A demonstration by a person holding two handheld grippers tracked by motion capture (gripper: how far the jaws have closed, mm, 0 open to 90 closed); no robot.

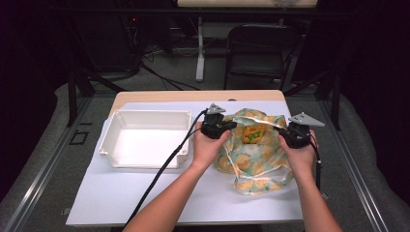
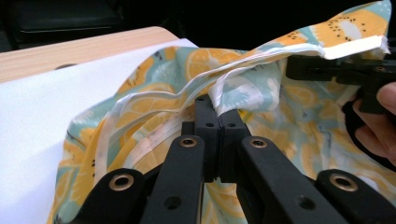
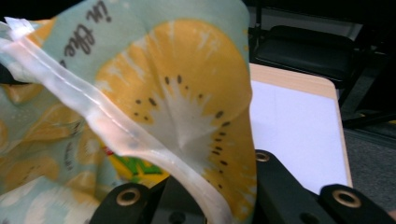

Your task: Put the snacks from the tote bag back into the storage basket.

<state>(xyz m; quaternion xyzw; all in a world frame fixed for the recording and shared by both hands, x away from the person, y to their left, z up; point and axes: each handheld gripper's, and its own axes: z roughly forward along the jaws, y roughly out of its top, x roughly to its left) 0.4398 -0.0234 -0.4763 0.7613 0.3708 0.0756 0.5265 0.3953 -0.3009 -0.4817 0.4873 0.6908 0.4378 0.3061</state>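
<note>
A cloth bag point(image 1: 256, 162) printed with orange and kiwi slices lies on the white sheet, its mouth held apart. My left gripper point(image 1: 233, 124) is shut on the bag's white-trimmed rim point(image 2: 219, 88) on the left side, jaws pressed together point(image 2: 218, 109). My right gripper point(image 1: 280, 131) grips the opposite rim; in the right gripper view the trimmed edge point(image 3: 116, 130) drapes over its jaws and hides the tips. A yellow and green packet point(image 1: 254, 134) sits inside the bag. In the left gripper view the right gripper point(image 2: 336, 70) pinches the far rim.
An empty white plastic bin point(image 1: 150, 112) stands left of the bag on the white sheet point(image 1: 145, 193). The wooden table edge point(image 1: 193, 95) runs behind. A black chair point(image 1: 258, 48) stands beyond the table. A black cable point(image 1: 164, 166) trails from the left gripper across the bin's corner.
</note>
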